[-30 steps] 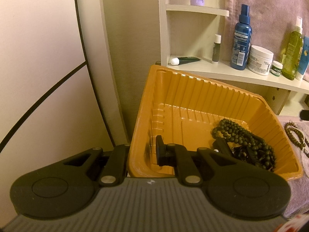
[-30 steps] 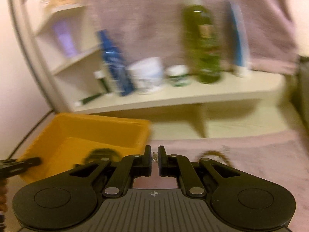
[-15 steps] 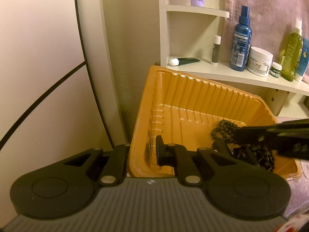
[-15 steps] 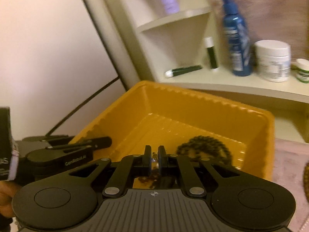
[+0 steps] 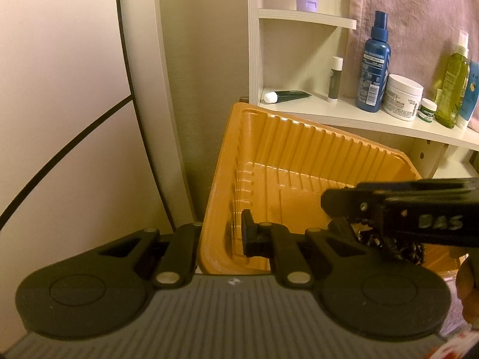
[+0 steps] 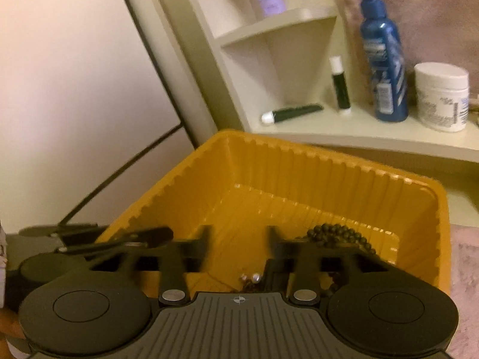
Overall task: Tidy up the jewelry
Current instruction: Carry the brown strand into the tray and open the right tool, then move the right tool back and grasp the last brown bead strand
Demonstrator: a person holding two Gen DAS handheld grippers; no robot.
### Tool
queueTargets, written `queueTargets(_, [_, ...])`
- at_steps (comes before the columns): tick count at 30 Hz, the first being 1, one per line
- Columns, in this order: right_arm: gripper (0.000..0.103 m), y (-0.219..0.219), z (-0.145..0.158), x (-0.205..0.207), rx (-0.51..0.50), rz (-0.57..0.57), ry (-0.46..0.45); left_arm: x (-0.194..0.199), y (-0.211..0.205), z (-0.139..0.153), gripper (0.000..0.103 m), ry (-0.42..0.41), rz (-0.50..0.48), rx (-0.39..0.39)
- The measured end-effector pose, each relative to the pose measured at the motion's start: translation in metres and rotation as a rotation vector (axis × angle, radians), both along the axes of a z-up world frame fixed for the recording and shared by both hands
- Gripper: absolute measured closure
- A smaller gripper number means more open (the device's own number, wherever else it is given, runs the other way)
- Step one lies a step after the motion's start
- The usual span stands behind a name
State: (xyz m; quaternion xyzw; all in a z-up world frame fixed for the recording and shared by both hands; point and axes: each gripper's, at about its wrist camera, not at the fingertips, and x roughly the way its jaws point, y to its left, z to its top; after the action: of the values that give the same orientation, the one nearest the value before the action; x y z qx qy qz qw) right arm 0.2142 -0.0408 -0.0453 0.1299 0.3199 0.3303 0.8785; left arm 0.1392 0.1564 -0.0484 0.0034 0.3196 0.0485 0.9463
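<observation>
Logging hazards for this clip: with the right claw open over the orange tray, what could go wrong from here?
1. The left claw pinches only the orange tray wall at one edge; the tray looks tilted, so it may slip or tip.
2. The small shiny pieces lie right below the open right claw; pulling back could snag them or the dark bead strand.
3. Both claws crowd the tray and may collide.

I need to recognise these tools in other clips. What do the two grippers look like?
Both are matte black: the left gripper and right gripper share round side discs, silver pivot pins, a grey ribbed base and flat-padded jaws. White lettering marks the right one's side.
</observation>
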Motion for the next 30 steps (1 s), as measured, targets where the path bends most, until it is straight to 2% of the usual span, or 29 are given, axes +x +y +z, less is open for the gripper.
queueTargets(7, [0.047, -0.011, 0.010, -0.013, -0.015, -0.016, -0.008, -0.001, 0.000, 0.000, 0.093, -0.002, -0.001, 0.000])
queueTargets(17, [0.047, -0.072, 0.014, -0.042, -0.005, -0.134, 0.054, -0.002, 0.000, 0.000, 0.093, -0.001, 0.003, 0.002])
queueTargets(24, [0.047, -0.124, 0.007, -0.067, -0.090, -0.242, 0.098, -0.002, 0.000, 0.000, 0.093, 0.000, 0.004, 0.008])
queueTargets(30, [0.047, -0.170, -0.015, -0.085, -0.198, -0.367, 0.149, -0.002, -0.002, 0.000, 0.093, 0.002, 0.006, 0.016])
